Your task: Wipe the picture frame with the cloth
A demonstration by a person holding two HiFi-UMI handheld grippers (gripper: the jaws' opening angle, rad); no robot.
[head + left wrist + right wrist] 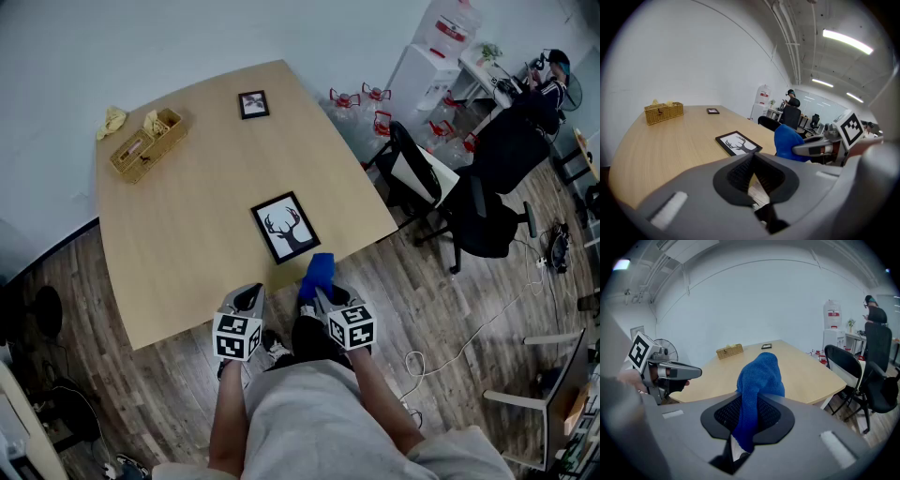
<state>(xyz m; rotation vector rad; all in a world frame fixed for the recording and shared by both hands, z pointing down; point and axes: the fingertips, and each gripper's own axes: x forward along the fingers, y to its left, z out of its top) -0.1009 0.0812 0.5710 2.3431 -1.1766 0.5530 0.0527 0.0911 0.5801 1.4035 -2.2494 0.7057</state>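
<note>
My right tool (743,420) pinches blue terry cloth (759,376), left tool (753,174) pressed together, empty; unheld black deer-print picture frame (286,228) may skid

Flat deer frame (285,228), bunched blue cloth (319,272)

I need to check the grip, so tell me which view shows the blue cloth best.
The right gripper view: the blue cloth fills the middle, pinched between the right gripper's fingers. The head view shows only a small blue patch at the table edge; the left gripper view shows it from the side.
</note>
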